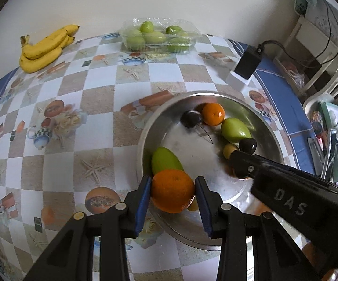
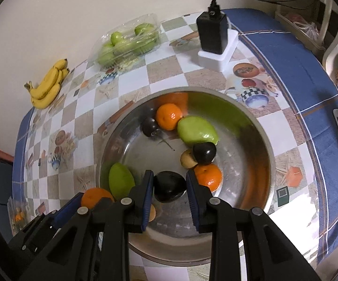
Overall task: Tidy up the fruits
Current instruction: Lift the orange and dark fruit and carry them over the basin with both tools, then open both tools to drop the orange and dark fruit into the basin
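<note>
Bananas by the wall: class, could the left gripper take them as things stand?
Probably not yet. The left gripper is shut on an orange over the metal bowl. The tablecloth toward the bananas looks bare, so only the full jaws hinder it.

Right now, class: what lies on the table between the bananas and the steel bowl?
Only bare patterned tablecloth separates the bananas from the steel bowl, in both wrist views.
</note>
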Demonstrator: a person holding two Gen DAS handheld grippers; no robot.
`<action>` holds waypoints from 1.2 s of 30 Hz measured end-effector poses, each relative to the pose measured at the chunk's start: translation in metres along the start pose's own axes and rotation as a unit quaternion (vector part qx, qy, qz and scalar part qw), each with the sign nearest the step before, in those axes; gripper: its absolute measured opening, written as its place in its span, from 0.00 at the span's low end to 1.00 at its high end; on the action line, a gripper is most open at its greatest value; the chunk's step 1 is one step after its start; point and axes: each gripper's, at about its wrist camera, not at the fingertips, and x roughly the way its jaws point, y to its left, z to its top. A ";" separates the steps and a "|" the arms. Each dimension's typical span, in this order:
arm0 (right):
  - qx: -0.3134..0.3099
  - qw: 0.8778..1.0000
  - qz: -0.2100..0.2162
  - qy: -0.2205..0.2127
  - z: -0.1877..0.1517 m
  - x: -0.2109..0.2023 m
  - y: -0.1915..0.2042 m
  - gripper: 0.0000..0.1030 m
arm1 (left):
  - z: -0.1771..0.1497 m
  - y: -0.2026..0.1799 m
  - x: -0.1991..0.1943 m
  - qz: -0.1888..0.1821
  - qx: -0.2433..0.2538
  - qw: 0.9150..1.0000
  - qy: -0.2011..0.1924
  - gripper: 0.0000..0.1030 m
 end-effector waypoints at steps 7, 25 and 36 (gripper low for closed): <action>-0.005 0.999 -0.003 0.033 -0.006 0.019 0.001 0.29 | -0.003 -0.004 0.007 0.002 0.008 1.000 0.015 0.40; 0.002 0.999 -0.010 0.053 -0.009 0.030 -0.003 0.30 | -0.004 -0.002 0.018 -0.005 -0.001 0.999 0.040 0.46; 0.008 0.999 -0.009 0.035 -0.006 0.021 -0.004 0.30 | -0.001 0.012 0.013 -0.001 -0.028 0.999 0.031 0.52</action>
